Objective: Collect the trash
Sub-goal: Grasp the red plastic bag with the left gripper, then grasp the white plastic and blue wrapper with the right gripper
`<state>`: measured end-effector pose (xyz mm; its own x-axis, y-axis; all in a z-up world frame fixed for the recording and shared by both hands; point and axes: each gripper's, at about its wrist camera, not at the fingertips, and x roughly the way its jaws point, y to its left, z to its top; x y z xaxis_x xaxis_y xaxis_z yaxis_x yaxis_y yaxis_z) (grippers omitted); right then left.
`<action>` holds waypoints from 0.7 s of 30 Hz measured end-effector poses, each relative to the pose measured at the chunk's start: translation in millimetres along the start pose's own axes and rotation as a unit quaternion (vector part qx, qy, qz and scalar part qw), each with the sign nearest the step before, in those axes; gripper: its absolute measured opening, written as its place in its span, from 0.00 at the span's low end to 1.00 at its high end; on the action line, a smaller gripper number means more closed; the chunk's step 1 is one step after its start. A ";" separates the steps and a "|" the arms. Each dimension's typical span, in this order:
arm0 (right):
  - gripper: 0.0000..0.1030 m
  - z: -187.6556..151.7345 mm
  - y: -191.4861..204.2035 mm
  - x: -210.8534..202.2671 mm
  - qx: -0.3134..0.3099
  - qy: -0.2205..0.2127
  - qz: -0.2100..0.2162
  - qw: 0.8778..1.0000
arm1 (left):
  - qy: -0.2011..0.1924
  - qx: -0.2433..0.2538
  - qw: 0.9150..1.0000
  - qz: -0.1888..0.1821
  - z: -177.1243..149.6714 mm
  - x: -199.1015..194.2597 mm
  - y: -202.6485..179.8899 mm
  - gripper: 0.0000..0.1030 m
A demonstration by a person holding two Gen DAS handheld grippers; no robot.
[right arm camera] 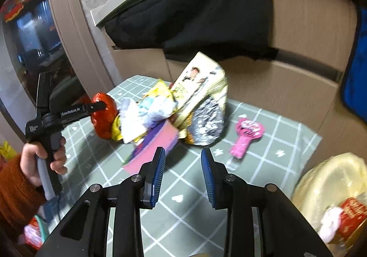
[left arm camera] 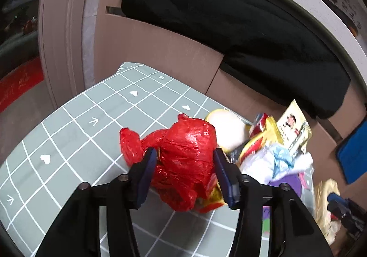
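Now left gripper (left arm camera: 183, 160) straddles red bag (left arm camera: 183, 142) (right gripper (right arm camera: 183, 160) empty)

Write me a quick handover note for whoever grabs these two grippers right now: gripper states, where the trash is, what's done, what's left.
Left gripper: jaws either side of the crumpled red plastic bag; whether the pads press on it is unclear.
Right gripper: open, empty, hovering above the grey-green checked tablecloth.
Trash: mixed pile of wrappers and tissue mid-table, with the red bag at its edge; pink foil wrapper lies apart.
Done: nothing visibly cleared from the table.
Left: lift the red bag, collect the pile, then the pink wrapper.
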<state>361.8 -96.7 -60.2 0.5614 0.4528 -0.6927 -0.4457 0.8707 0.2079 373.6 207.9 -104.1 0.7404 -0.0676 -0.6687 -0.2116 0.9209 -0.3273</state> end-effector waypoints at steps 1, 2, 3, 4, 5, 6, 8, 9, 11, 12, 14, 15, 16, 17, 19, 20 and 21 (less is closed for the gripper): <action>0.30 0.1 3.0 2.0 0.000 0.000 0.004 1.000 | -0.001 0.004 1.000 -0.001 -3.3 -4.6 -0.7 0.44; 0.30 0.4 7.2 4.7 -0.001 0.000 0.007 1.000 | -0.002 0.004 1.000 -0.003 -6.9 -10.2 -1.0 0.42; 0.30 0.6 9.9 7.2 -0.002 0.001 0.006 1.000 | -0.003 0.001 1.000 -0.006 -10.1 -16.0 -0.9 0.41; 0.30 1.6 13.3 11.9 -0.002 0.007 0.001 1.000 | -0.004 -0.006 1.000 -0.016 -14.8 -24.9 -0.6 0.41; 0.30 3.0 16.8 18.0 -0.001 0.014 -0.004 1.000 | -0.006 -0.011 1.000 -0.024 -18.3 -31.5 -0.9 0.41; 0.30 4.2 18.6 22.0 0.002 0.017 -0.001 1.000 | -0.008 -0.017 0.999 -0.040 -23.0 -42.2 -2.4 0.41; 0.30 6.2 21.4 30.1 0.009 0.020 0.011 1.000 | -0.013 -0.015 0.998 -0.064 -30.4 -59.9 -8.7 0.41; 0.30 7.3 22.8 35.0 0.013 0.021 0.013 1.000 | -0.017 -0.009 0.997 -0.078 -35.3 -71.1 -13.3 0.41; 0.30 8.7 23.4 45.3 0.020 0.023 0.008 1.000 | -0.021 0.002 0.995 -0.096 -41.7 -85.3 -19.9 0.41; 0.30 9.4 23.1 52.2 0.027 0.028 0.004 0.999 | -0.021 0.008 0.995 -0.101 -44.5 -91.0 -22.1 0.41; 0.30 9.5 19.8 65.3 0.048 0.044 -0.004 0.998 | -0.020 0.011 0.994 -0.106 -48.5 -98.4 -23.1 0.41; 0.30 8.5 16.8 72.1 0.062 0.050 -0.010 0.997 | -0.017 0.008 0.994 -0.108 -50.5 -100.1 -21.2 0.41; 0.31 7.7 15.1 75.8 0.070 0.050 -0.014 0.996 | -0.013 0.005 0.994 -0.108 -51.9 -100.3 -19.2 0.41; 0.33 6.6 13.5 79.4 0.077 0.051 -0.016 0.996 | -0.012 0.003 0.994 -0.110 -53.0 -100.3 -17.7 0.41; 0.36 4.6 11.4 86.0 0.091 0.057 -0.011 0.994 | -0.008 0.000 0.993 -0.114 -55.7 -97.4 -12.7 0.41; 0.38 3.6 10.8 90.4 0.096 0.061 -0.004 0.993 | -0.006 -0.002 0.993 -0.115 -57.0 -95.5 -11.1 0.41; 0.39 2.8 11.2 93.7 0.098 0.065 0.002 0.993 | -0.002 -0.004 0.993 -0.116 -58.7 -93.4 -9.7 0.41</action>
<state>411.4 -44.0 -120.9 0.4598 0.4388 -0.7721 -0.2962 0.8954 0.3325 269.1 182.7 -77.7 0.7730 -0.2762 -0.5711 -0.0400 0.8773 -0.4784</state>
